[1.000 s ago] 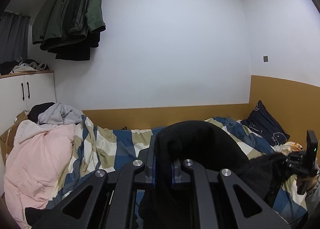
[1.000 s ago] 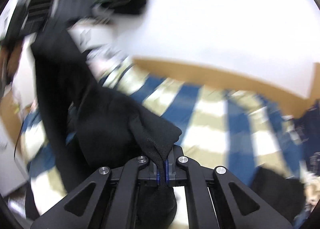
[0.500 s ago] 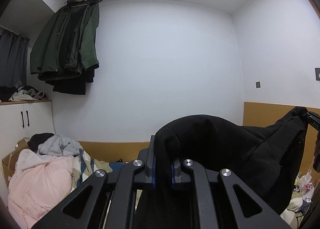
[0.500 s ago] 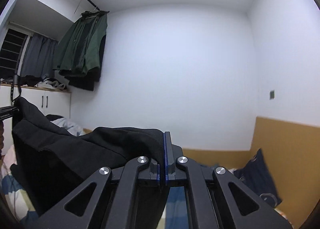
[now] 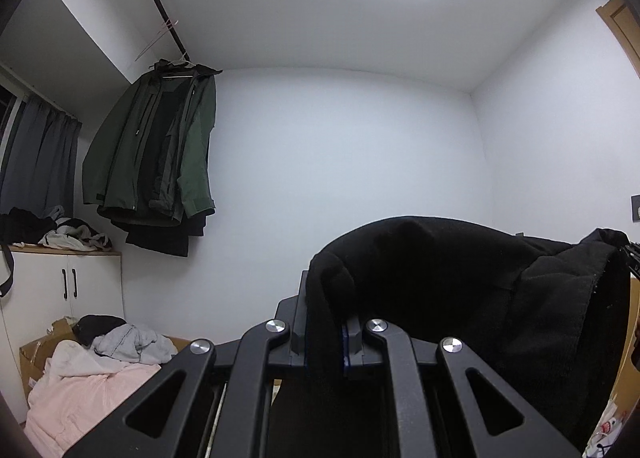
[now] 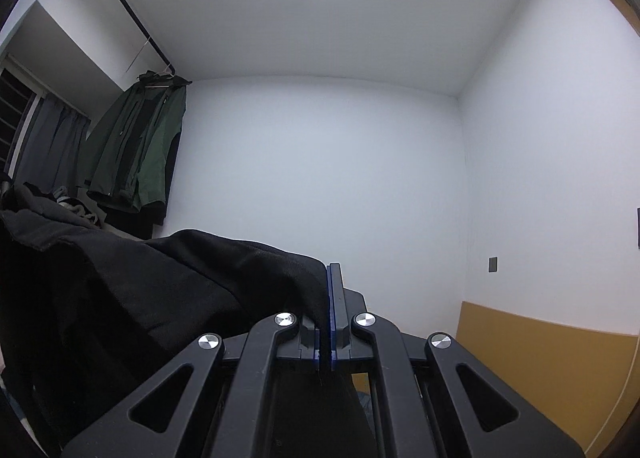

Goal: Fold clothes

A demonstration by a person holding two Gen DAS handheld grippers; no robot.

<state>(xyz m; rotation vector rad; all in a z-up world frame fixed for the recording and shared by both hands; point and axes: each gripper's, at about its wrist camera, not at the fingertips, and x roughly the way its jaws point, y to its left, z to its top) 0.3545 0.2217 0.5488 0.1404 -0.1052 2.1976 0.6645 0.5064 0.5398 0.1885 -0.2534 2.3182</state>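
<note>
Up near wall height, left gripper [image 5: 325,332] is clamped on a thick bunch of the black garment [image 5: 460,282]; right gripper [image 6: 329,322] is pinched tight on another edge of it [image 6: 168,282]. Fabric is stretched in the air between the two, sagging below. Behind: green jacket [image 5: 160,150] on a hanger, white cabinet [image 5: 60,290], pink bedding [image 5: 80,386].
</note>
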